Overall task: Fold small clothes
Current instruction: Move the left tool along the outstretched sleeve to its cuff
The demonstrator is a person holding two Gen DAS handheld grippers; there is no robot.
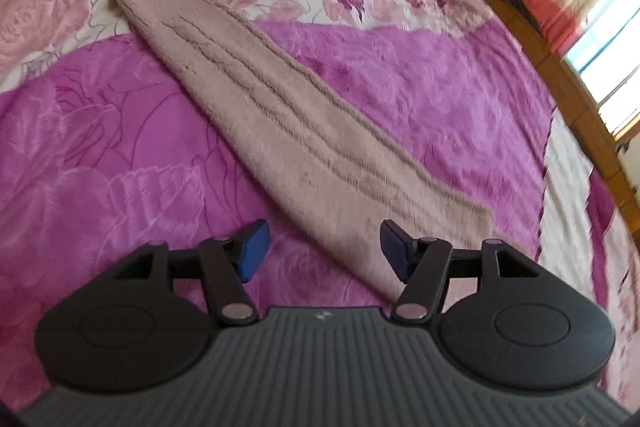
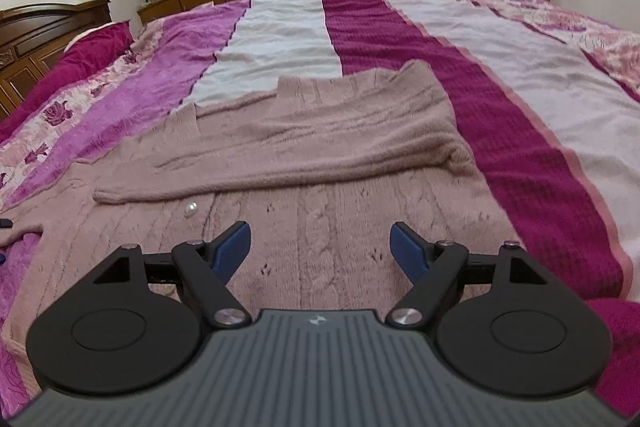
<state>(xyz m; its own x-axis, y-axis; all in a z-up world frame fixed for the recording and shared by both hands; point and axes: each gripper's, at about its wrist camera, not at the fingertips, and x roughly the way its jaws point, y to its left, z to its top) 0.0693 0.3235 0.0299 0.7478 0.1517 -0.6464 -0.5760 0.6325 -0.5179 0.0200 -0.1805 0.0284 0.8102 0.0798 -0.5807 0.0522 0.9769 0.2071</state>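
— On the bed, what is laid out?
— A pale pink knitted sweater (image 2: 320, 163) is spread flat on the blanket (image 2: 404, 39). Cable patterns are knitted into its body, and a sleeve (image 2: 248, 171) is folded across the chest. A small pearl button (image 2: 190, 209) is seen just below that sleeve. The ribbed collar is turned toward the far end of the bed.

— How are the tongs set?
— The right gripper (image 2: 322, 251) is held over the lower body of the sweater, its blue pads spread wide, nothing pinched. The left gripper (image 1: 324, 251) is likewise spread, and is held above a long knitted sleeve (image 1: 280, 99) that is stretched diagonally over the flowered purple part of the blanket (image 1: 100, 147).

— Is contact made?
— It cannot be told for either gripper.
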